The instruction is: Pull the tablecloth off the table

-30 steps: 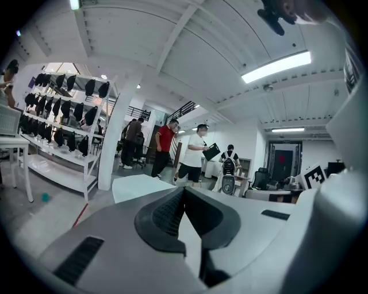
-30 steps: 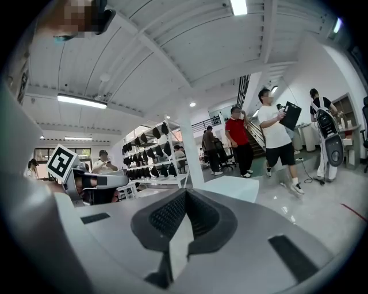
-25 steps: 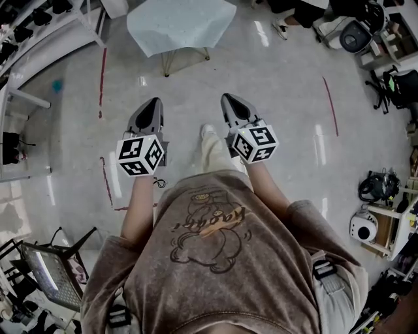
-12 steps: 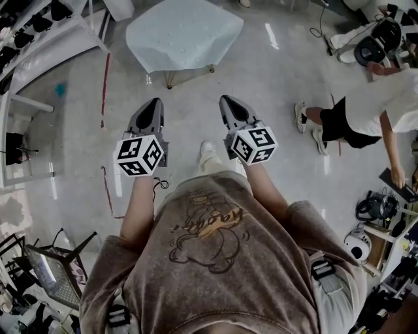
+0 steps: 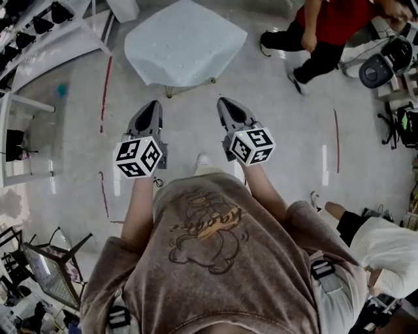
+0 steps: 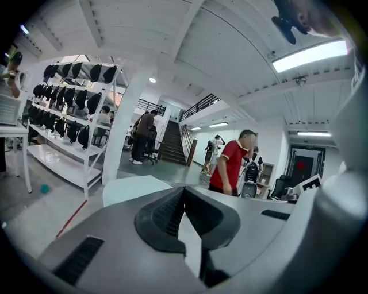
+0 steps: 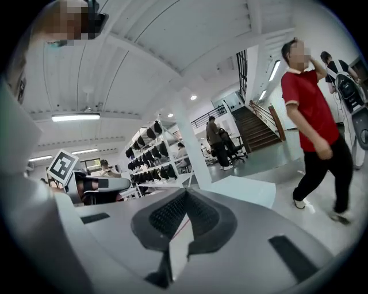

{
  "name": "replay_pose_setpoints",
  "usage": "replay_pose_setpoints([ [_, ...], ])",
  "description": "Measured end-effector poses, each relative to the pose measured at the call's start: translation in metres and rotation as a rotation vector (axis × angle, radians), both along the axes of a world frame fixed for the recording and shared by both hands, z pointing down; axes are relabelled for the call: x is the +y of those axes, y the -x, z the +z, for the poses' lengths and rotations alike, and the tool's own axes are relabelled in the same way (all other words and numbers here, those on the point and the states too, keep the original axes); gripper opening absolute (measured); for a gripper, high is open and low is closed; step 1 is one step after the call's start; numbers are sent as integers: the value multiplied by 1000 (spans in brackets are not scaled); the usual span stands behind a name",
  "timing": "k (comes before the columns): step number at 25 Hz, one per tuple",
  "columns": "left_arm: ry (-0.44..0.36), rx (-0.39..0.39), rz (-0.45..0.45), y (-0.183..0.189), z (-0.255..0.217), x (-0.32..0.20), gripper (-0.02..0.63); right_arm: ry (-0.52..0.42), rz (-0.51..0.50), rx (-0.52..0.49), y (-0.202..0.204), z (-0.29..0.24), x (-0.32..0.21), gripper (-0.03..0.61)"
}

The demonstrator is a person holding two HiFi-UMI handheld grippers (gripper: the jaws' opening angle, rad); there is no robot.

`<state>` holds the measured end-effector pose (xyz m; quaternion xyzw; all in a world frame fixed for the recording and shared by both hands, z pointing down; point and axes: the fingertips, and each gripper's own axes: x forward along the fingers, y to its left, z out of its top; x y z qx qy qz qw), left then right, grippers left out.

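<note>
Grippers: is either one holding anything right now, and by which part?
Nothing is held. The left gripper and the right gripper are both shut with nothing between their jaws. The tablecloth lies spread ahead of them, touched by neither.

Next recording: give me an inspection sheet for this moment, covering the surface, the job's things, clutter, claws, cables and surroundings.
Surface: small table, covered so that only its legs show; it stands on a shiny grey floor marked with red tape lines.
Job's things: pale tablecloth draped over the table, not yet pulled.
Clutter: nothing seen on the cloth.
Claws: left claw and right claw both shut and empty, side by side, short of the table, touching nothing.
Cables: a short dark cord dangles by the left wrist; otherwise nothing seen.
Surroundings: person in red mid-stride at the upper right; shelving rack at the left; chair at the lower left.
</note>
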<state>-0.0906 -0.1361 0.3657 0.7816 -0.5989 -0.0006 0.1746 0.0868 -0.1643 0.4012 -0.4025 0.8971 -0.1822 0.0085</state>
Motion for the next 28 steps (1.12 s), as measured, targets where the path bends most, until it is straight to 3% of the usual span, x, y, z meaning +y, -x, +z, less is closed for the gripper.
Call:
replay_pose_setpoints([
  [5, -8, 1, 34, -7, -8, -26, 18, 27, 7, -29, -5, 0, -33, 6],
  [14, -28, 34, 132, 12, -11, -59, 18, -6, -1, -51, 34, -14, -53, 6],
  [19, -39, 126, 182, 20, -15, -71, 18, -3, 26, -81, 46, -17, -62, 6],
  [25, -18, 125, 202, 32, -4, -83, 21, 18, 59, -80, 58, -7, -73, 0],
  [28, -8, 136, 200, 39, -2, -90, 26, 37, 38, -86, 68, -7, -78, 48],
])
